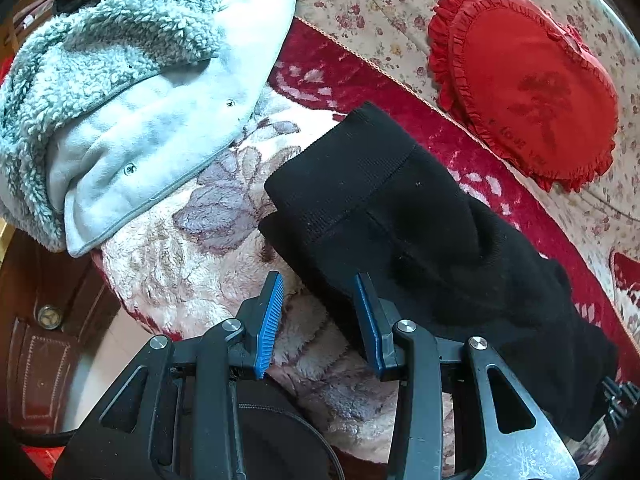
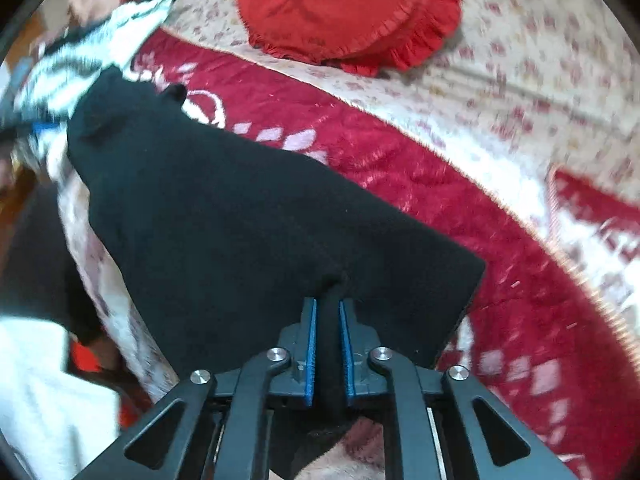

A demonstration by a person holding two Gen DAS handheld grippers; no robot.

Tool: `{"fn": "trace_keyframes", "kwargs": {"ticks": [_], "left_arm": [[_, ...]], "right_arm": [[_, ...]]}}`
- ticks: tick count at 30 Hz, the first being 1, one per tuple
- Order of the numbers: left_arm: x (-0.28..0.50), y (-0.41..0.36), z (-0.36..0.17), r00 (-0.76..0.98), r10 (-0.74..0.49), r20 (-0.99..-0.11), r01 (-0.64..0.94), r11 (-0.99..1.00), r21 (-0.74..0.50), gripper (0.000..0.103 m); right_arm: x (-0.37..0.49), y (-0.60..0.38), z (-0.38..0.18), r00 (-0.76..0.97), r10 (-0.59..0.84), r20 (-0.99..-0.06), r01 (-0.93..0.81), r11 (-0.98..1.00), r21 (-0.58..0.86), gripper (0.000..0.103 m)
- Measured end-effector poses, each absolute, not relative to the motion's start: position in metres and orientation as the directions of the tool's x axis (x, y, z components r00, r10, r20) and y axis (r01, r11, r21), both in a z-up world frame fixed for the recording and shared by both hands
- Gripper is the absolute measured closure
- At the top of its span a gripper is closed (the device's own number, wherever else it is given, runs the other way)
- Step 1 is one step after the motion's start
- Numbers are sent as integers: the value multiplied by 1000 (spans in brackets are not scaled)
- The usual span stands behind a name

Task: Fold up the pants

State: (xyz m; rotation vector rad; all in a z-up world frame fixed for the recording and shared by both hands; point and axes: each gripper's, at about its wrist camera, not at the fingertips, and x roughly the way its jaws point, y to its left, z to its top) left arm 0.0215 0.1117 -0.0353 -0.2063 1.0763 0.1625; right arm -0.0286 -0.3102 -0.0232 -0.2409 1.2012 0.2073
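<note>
Black pants (image 2: pixel 248 216) flat on blanket (image 2: pixel 420 184) beside red cushion (image 2: pixel 344 12), right gripper (image 2: pixel 328 320) clenched on near hem, left gripper (image 1: pixel 320 292) released over waistband edge; fold starting, next likely: carry hem across toward waistband.

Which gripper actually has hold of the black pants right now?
The right gripper: its blue pads pinch a fold of the black pants. The left gripper stands open over the plush blanket, the pants merely beside one finger.

The left gripper (image 1: pixel 319 288) points steeply down, jaws parted, holding nothing. The right gripper (image 2: pixel 328 312) pinches black knit pants (image 2: pixel 240 216).
</note>
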Motion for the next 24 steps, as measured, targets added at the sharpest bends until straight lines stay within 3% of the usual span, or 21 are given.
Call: {"fn": "trace_keyframes", "kwargs": {"ticks": [8, 13, 16, 18, 24], "left_arm": [[19, 118, -28, 490, 21, -872, -245, 963, -114, 67], [21, 120, -27, 492, 30, -870, -235, 967, -100, 67], [26, 128, -23, 504, 30, -863, -240, 965, -106, 67], [33, 133, -22, 511, 41, -858, -245, 964, -100, 67], [56, 142, -26, 500, 59, -864, -237, 969, -72, 66]], "right_arm": [[-12, -320, 24, 469, -189, -863, -214, 924, -318, 95], [13, -315, -23, 353, -142, -925, -230, 945, -233, 93], [12, -301, -21, 342, -184, -921, -258, 924, -280, 85], [14, -296, 2, 383, -97, -919, -223, 955, -194, 75], [30, -219, 31, 473, 298, -829, -300, 939, 167, 74]]}}
